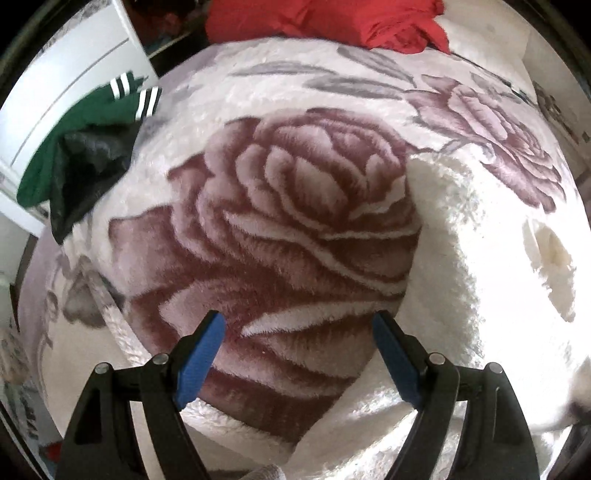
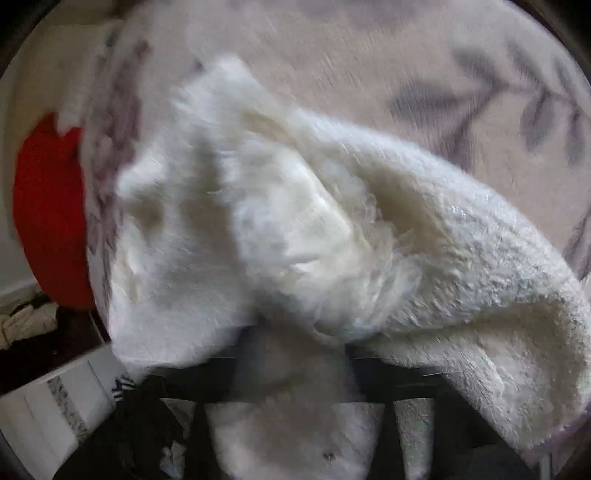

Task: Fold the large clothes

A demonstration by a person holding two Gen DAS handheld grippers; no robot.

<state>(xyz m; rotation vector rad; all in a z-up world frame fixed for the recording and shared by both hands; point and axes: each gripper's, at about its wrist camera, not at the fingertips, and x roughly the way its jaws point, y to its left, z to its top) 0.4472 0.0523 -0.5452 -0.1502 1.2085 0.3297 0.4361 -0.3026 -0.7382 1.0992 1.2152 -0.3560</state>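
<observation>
A white fluffy garment [image 1: 480, 258] lies on the rose-patterned blanket [image 1: 295, 221] at the right in the left wrist view. My left gripper [image 1: 299, 332] is open and empty, its blue pads [image 1: 201, 358] apart just above the blanket's big rose. In the right wrist view the white fluffy garment [image 2: 295, 229] fills the frame, bunched and lifted over the blanket [image 2: 369, 66]. My right gripper [image 2: 291, 354] is buried under the fabric; its fingers are hidden, and the cloth hangs from where they meet.
A red cloth [image 1: 325, 22] lies at the bed's far edge and also shows in the right wrist view [image 2: 51, 210]. A green garment with white stripes [image 1: 85, 129] and a dark one [image 1: 85, 173] lie at the left edge. A white cabinet [image 1: 62, 74] stands beyond.
</observation>
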